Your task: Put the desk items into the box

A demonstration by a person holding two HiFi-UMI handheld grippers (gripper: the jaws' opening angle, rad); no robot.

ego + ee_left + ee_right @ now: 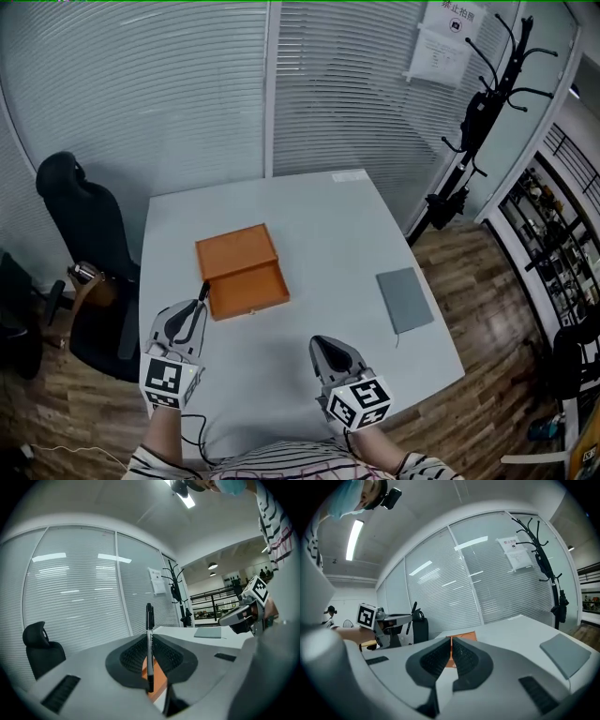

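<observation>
The pale grey surface stands in an office room, with a glass wall with blinds behind it and a wood floor around it. An orange box lies left of the middle of the surface, and it seems open. A grey notebook lies well apart from it, near the right edge.

The left hand-held gripper pinches a black pen, which stands upright between its jaws, just beside the near left corner of the box. The right hand-held gripper is over the near part of the surface. Its jaws are pressed together and empty.

A black chair stands at the left edge of the surface. A coat rack stands by the far right corner, under a paper notice.
</observation>
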